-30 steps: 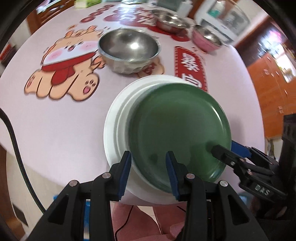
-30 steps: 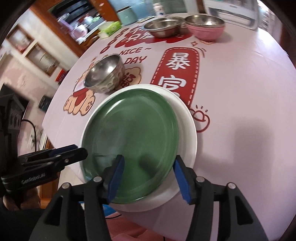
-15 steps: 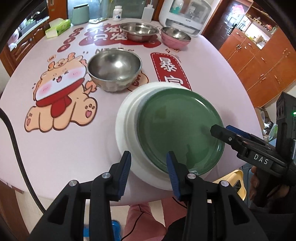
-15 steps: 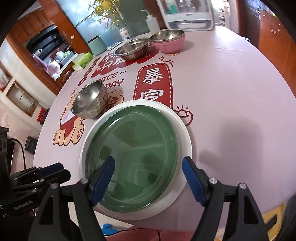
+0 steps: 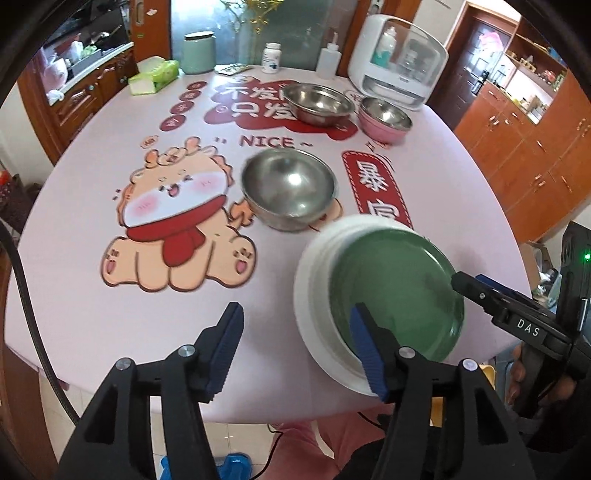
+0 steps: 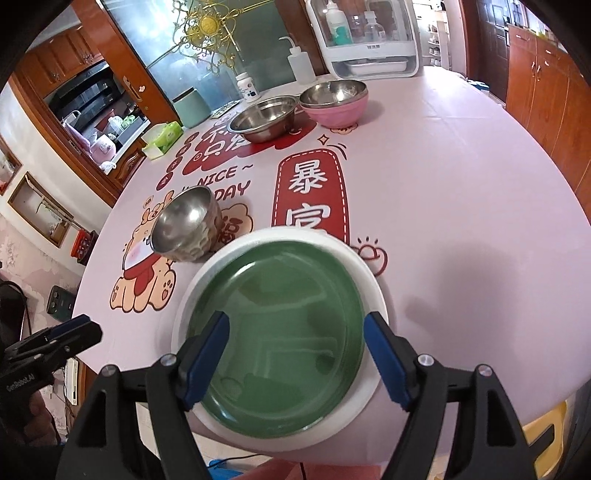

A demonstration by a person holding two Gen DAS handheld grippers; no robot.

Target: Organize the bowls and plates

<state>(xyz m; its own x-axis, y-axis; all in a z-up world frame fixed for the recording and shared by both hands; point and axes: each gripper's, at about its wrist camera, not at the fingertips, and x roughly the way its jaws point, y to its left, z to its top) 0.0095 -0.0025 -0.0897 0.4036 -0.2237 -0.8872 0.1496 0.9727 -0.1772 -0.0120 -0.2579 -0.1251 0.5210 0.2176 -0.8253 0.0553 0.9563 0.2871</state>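
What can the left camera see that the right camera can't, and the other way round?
Only the left view shows the whole cartoon dog and the right gripper's black body with its green light. Only the right view shows the gold ornament and a phone below the table. Both show the green plate on the white plate, the steel bowl and the pink bowl.

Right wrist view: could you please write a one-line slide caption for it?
Open right gripper above a green plate stacked on a white plate, steel bowl beyond.
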